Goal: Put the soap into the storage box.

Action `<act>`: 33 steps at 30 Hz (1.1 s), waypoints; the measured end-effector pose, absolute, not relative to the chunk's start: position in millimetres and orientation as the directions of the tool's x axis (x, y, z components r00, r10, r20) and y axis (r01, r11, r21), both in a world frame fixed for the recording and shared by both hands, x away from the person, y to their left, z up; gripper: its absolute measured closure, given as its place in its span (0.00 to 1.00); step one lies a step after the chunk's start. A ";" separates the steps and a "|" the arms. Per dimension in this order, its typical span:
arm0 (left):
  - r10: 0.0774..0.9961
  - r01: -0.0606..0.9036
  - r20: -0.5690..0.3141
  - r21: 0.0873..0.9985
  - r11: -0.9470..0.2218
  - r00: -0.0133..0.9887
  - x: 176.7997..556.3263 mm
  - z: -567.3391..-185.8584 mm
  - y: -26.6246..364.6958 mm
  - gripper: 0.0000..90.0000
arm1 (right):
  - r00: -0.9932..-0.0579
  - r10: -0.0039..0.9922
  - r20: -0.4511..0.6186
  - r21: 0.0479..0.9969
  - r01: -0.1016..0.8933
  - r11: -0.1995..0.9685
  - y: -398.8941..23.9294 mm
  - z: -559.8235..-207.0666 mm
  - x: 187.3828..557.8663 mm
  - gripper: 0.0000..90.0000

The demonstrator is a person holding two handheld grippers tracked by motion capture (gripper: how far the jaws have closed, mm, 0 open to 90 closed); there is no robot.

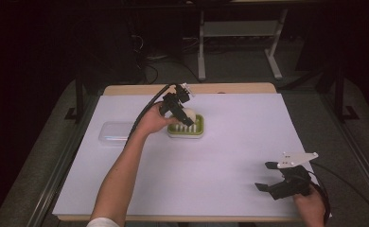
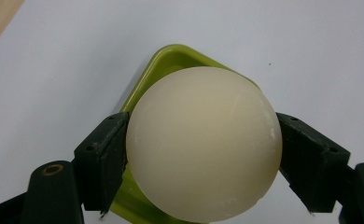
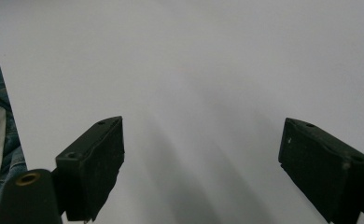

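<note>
The left gripper (image 1: 182, 112) has its two black jaws pressed against opposite sides of a smooth, cream-white ball (image 2: 203, 144), so the jaws are clamped on the ball. In the left gripper view the ball sits squarely between the jaws, bulging out past their tips. Directly beneath the jaws and the ball lies a lime-green, shallow plastic soap dish with rounded corners (image 2: 164, 60); one corner of it pokes out beyond the jaw tips. In the high view the dish (image 1: 197, 130) shows pale ridges on its floor. Whether the ball touches the dish or is just above it cannot be told.

Behind the left gripper, on the far side of the hand from its jaws, a clear rectangular plastic lid or box (image 1: 114, 132) lies flat on the white paper-covered tabletop (image 1: 230, 142).

The right gripper (image 1: 267, 176) is well apart from the dish, its jaws spread wide with only bare white tabletop between and ahead of them. A grey three-cornered plate tops it.
</note>
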State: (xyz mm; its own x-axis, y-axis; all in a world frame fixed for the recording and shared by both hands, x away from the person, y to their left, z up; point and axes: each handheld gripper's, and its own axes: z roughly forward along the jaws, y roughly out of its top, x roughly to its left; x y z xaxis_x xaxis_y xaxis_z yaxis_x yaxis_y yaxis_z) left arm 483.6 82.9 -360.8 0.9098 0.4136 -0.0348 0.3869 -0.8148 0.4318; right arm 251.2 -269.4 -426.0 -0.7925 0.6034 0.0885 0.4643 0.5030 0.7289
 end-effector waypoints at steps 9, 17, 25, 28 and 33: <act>0.432 0.400 -0.029 0.437 -0.806 0.902 487.3 -369.0 78.2 0.25 | -0.796 0.599 0.085 0.725 0.461 0.511 -267.5 -426.2 252.3 0.15; 0.438 0.416 -0.041 0.405 -0.814 0.898 491.2 -375.8 79.4 0.25 | -0.798 0.597 0.081 0.727 0.457 0.512 -268.0 -425.9 252.7 0.15; 0.449 0.431 -0.044 0.383 -0.817 0.892 494.2 -384.0 78.4 0.25 | -0.799 0.596 0.081 0.727 0.456 0.513 -268.0 -425.6 253.0 0.15; 0.454 0.436 -0.047 0.382 -0.815 0.890 495.4 -385.3 79.0 0.25 | -0.799 0.596 0.081 0.726 0.457 0.514 -267.8 -425.7 253.0 0.15; 0.453 0.440 -0.059 0.379 -0.814 0.890 496.5 -387.5 79.1 0.25 | -0.800 0.595 0.081 0.725 0.457 0.515 -268.1 -425.8 253.2 0.15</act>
